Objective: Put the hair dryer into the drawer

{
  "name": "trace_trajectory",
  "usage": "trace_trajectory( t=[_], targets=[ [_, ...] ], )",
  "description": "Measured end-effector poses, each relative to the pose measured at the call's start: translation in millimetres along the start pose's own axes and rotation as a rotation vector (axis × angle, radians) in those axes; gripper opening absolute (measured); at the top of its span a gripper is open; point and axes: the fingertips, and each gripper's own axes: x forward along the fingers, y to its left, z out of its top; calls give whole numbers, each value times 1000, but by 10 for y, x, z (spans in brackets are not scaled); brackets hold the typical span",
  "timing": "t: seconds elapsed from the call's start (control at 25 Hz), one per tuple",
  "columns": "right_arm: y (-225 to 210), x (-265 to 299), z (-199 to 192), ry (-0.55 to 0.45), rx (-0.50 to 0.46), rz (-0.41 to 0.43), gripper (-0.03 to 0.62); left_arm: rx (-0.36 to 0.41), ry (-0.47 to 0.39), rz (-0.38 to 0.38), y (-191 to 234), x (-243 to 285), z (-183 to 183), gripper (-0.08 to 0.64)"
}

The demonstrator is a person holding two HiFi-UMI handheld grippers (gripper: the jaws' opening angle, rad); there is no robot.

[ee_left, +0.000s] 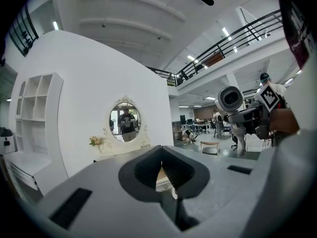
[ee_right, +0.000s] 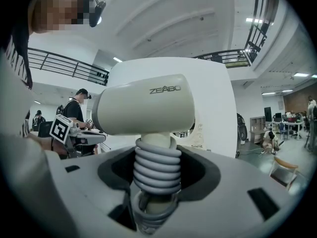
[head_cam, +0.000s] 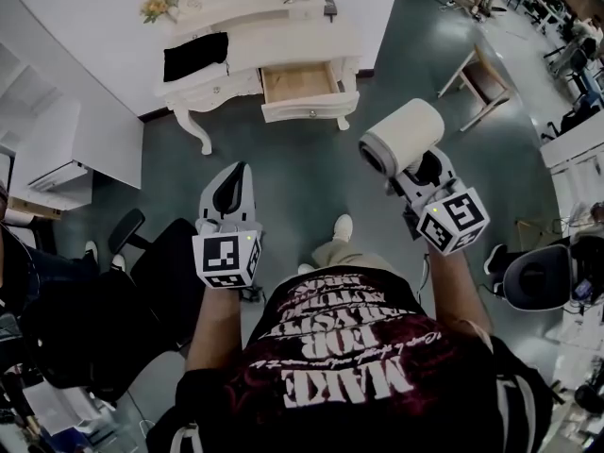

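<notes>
One hair dryer (ee_right: pixel 148 105) in right tool (ee_right: pixel 156 180)

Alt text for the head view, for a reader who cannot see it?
The right tool holds a cream hair dryer above a grey-green floor. Ahead, a white dressing table has its drawer pulled open; the left tool is shut and empty.

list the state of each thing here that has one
drawer, open, looks empty
hair dryer, held up in the air
cord, wound round the hair dryer's handle
right gripper, shut on the hair dryer
left gripper, shut, empty
</notes>
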Motion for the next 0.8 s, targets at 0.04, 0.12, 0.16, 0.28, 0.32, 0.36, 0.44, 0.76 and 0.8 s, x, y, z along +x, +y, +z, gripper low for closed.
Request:
trace_trajectory(
  t=[0.04,0.12,0.16,0.28,0.32,0.36,0.44,0.76,0.8],
  targets=[
    [-7,-5,-6,1,0,1,235,-4,2,-1,-5,15,-14,6],
    [-39,-13,-23,6,2,3,235,-13,6,-6,-26,56,-31,6],
    [-59,-8,-27,8,4,6,235,-16,7,-8,-33,82,-32,5],
    [-131,25,-24,13,3,9,235,-24,15,-12,-43,167,-47,5],
    [-160,41,-28,16,4,10,235,-26,20,-11,-48,197,-64,5],
    [-192,65,-37,20,5,12,235,-29,27,-9,-52,228,-85,6],
    [-254,131,-72,31,13,18,235,-35,42,-3,-50,287,-132,6],
    [-414,515,-194,57,46,67,235,-35,76,32,84,536,-189,6],
    [-434,568,-203,59,49,72,235,-34,78,37,114,572,-187,5]
  ],
)
